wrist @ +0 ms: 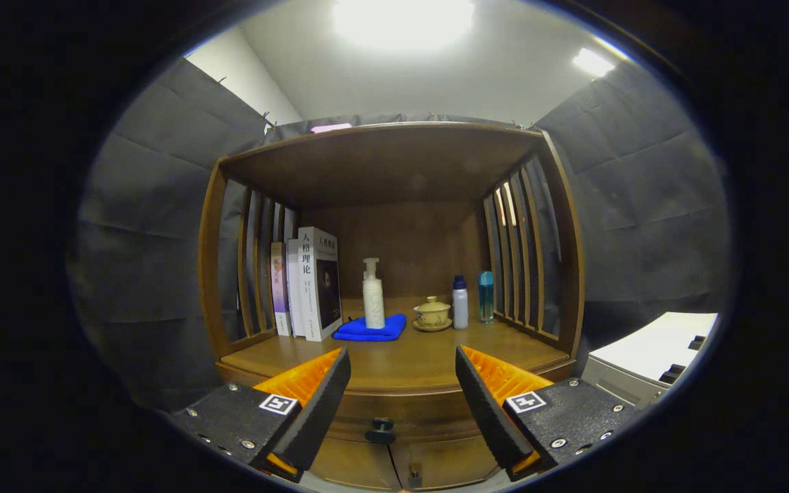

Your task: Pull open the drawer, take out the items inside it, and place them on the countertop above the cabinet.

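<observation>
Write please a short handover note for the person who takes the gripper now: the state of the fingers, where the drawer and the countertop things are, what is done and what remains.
Gripper: open, holding nothing, fingers spread wide and pointed at the cabinet front.
Drawer: shut; its dark knob sits low between the fingers, just ahead of them.
Countertop: bare at the front. At the back stand books, a pump bottle on a blue cloth, a lidded teacup and two small bottles.
Done: nothing yet.
Left: grip the knob, pull the drawer open, lift out the items, set them on the countertop. The contents are hidden.
</observation>
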